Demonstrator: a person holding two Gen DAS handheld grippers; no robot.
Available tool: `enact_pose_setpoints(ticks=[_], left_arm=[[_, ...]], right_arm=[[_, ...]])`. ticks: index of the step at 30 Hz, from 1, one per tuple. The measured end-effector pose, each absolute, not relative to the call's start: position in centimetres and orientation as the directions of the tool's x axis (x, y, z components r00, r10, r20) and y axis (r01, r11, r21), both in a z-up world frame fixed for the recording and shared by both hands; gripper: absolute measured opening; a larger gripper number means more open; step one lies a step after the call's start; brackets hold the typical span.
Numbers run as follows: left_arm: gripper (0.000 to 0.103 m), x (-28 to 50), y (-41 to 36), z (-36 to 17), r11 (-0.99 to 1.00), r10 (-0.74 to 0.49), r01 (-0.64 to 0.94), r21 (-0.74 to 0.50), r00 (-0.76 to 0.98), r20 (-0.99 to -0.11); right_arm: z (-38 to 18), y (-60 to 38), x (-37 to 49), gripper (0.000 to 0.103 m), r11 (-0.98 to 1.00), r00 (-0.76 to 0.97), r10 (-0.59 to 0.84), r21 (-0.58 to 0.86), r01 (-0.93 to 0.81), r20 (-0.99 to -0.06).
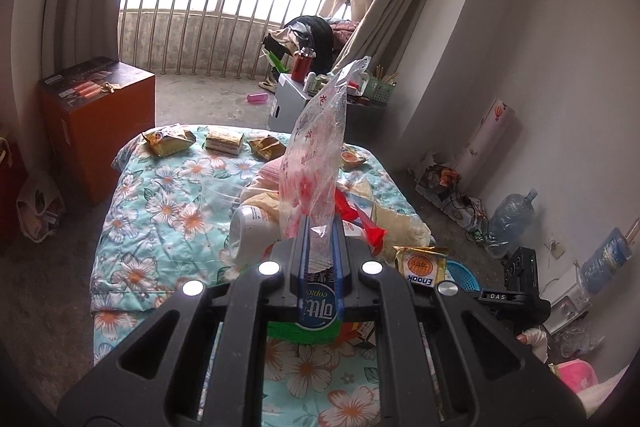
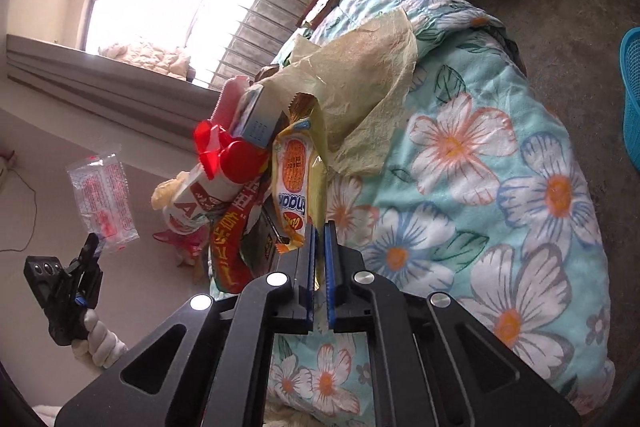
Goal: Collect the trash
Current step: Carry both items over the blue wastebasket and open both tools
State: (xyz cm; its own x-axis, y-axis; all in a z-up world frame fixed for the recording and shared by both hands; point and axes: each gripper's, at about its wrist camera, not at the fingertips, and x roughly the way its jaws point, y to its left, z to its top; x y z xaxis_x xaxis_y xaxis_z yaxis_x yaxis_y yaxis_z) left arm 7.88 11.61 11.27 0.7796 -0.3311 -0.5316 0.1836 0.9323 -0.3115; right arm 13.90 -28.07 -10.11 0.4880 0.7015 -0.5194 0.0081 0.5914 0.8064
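Observation:
My left gripper (image 1: 320,227) is shut on a clear plastic wrapper with red print (image 1: 316,151), held upright above the floral quilt (image 1: 160,219); gripper and wrapper (image 2: 102,199) also show at left in the right wrist view. My right gripper (image 2: 320,231) is shut on a yellow Enaak snack packet (image 2: 298,179), lifted beside the trash pile; the packet also shows in the left wrist view (image 1: 420,263). The pile holds a white bottle (image 1: 252,231), red wrappers (image 1: 360,219) and crumpled yellow paper (image 2: 360,75).
Several gold snack packets (image 1: 168,141) lie at the quilt's far edge. An orange box (image 1: 100,123) stands left. A blue basket (image 1: 464,275) sits on the floor at right, also in the right wrist view (image 2: 632,91). A cluttered grey cabinet (image 1: 288,103) stands beyond.

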Motion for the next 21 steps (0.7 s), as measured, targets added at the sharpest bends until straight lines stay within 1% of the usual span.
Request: enact_pose_setpoints(ticks=[7, 12, 15, 18, 19, 21], left_arm=[[0.009, 8.3, 7.8, 12.4, 0.905, -0.414, 0.278, -0.322, 0.750, -0.516], [0.009, 10.2, 2.8, 11.3, 0.866, -0.500, 0.371, -0.335, 0.665, -0.555], [0.009, 12.3, -1.1, 10.2, 0.823, -0.566, 0.432, -0.368, 0.582, -0.584], [0.009, 14.6, -6.1, 8.9, 0.768, -0.631, 0.498, -0.403, 0.477, -0.612], [0.009, 15.5, -8.1, 8.5, 0.752, -0.643, 0.519, -0.407, 0.442, -0.625], [0.009, 17.4, -12.4, 7.3, 0.714, -0.666, 0.564, -0.416, 0.361, -0.653]], right_arm=[[-8.6, -31.4, 11.7, 0.004, 0.524, 0.554, 0.721, 0.851, -0.042, -0.416], [-8.4, -34.8, 9.6, 0.004, 0.507, 0.623, 0.683, 0.862, -0.028, -0.381], [-8.5, -38.1, 8.5, 0.004, 0.504, 0.687, 0.624, 0.864, 0.009, -0.371], [-8.7, -42.5, 7.4, 0.004, 0.505, 0.758, 0.530, 0.859, 0.078, -0.380], [-8.9, -43.9, 7.0, 0.004, 0.505, 0.780, 0.492, 0.856, 0.107, -0.388], [-9.3, -46.5, 6.2, 0.004, 0.523, 0.812, 0.391, 0.831, 0.191, -0.433]])
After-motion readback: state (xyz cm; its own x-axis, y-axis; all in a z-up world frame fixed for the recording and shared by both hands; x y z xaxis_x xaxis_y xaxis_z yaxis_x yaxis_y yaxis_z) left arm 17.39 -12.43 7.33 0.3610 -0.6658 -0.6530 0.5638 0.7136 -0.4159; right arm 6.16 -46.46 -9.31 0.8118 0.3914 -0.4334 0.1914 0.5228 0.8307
